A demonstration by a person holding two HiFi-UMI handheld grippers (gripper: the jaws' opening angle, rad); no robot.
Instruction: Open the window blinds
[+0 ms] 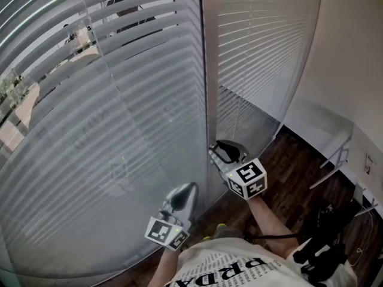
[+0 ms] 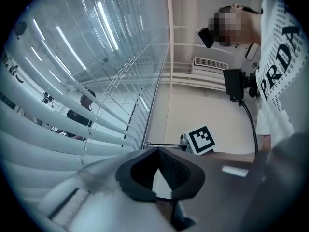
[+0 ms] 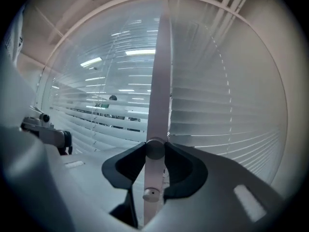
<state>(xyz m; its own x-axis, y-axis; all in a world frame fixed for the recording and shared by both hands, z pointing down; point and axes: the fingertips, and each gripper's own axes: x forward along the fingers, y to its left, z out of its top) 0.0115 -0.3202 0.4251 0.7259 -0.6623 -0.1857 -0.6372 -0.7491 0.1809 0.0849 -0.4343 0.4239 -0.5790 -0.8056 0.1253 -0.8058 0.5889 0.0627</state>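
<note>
Clamping knob point(image 3: 155, 149) on post point(image 3: 161, 71), right hand-held gripper point(image 3: 155, 151), blinds point(image 3: 222, 110) flanking

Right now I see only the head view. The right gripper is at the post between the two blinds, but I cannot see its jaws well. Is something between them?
Observer: Yes. The right gripper view shows the right gripper closed on a round knob that sits on the post. Its jaws press on the knob from both sides.
Operator: Is there any other control on that post?
Observer: Yes, a second, smaller knob sits on the post, lower in that view than the gripped one.
Operator: And the left gripper?
Observer: In its own view the left gripper has its jaws together, with nothing between them.
</note>
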